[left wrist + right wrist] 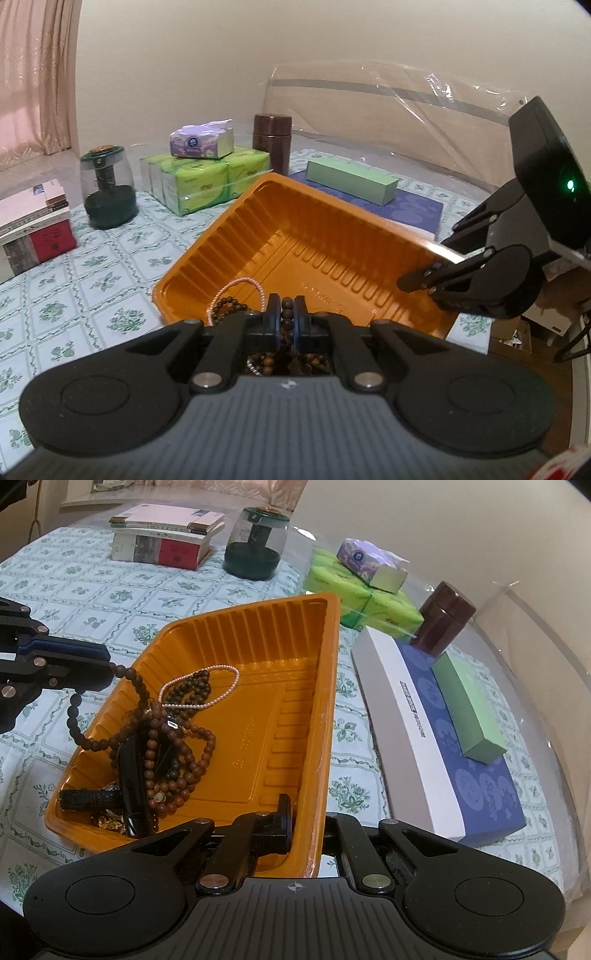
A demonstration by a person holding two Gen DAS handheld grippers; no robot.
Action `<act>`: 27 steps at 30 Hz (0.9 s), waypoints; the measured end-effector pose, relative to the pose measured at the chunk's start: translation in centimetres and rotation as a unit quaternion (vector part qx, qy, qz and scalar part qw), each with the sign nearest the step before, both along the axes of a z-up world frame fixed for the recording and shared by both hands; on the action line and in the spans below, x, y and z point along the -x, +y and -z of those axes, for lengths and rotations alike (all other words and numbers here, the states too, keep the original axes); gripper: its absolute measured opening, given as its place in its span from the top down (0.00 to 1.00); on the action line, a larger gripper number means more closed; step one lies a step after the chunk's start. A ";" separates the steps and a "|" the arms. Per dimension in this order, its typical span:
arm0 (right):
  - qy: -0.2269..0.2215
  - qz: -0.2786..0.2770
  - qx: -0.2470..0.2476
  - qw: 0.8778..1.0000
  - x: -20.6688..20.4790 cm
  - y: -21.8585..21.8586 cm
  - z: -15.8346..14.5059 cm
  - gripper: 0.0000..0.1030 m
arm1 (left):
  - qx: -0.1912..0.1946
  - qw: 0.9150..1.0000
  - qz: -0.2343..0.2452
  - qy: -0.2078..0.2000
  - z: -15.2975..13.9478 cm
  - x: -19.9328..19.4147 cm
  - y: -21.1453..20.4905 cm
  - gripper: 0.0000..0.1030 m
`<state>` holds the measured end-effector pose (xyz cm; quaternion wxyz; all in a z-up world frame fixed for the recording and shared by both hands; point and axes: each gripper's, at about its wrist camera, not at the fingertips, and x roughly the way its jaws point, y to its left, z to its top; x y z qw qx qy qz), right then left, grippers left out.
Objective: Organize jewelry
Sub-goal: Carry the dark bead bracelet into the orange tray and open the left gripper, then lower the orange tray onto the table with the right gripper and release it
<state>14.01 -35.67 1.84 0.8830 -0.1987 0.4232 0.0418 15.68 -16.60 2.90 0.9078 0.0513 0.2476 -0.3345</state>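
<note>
An orange plastic tray (317, 236) lies on the floral tablecloth. My left gripper (287, 308) is shut on a strand of dark wooden beads (287, 321) at the tray's near corner. In the right wrist view that strand (138, 690) hangs from the left gripper (107, 661) down into a tangled pile of brown bead strings (177, 753). A pink pearl bracelet (210, 686) and a black watch strap (88, 797) lie in the same pile. My right gripper (306, 823) is shut on the tray's rim (319, 775), one finger inside the wall, the other hidden outside it.
Behind the tray stand a stack of books (166, 535), a glass jar with a dark green base (255, 542), green tissue packs (207, 177) topped by a purple pack, and a brown canister (272, 142). A pale green box (469, 709) lies on a blue and white box (424, 738).
</note>
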 end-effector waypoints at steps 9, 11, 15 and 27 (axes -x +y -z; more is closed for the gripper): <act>0.003 0.008 -0.011 1.000 0.0 -0.7 0.4 0.96 | -0.002 1.000 0.021 0.016 0.7 -1.0 -1.8 0.95; 0.006 0.011 -0.016 1.000 -0.1 -0.9 0.5 0.96 | -0.002 0.999 0.024 0.021 0.9 -1.2 -2.0 0.95; 0.008 0.014 -0.021 1.000 -0.2 -1.2 0.7 0.96 | -0.006 0.999 0.031 0.028 1.3 -1.6 -2.6 0.95; 0.012 0.031 -0.046 0.998 -0.2 -2.3 1.3 0.96 | -0.035 0.999 0.008 0.023 2.0 -2.0 -1.8 0.68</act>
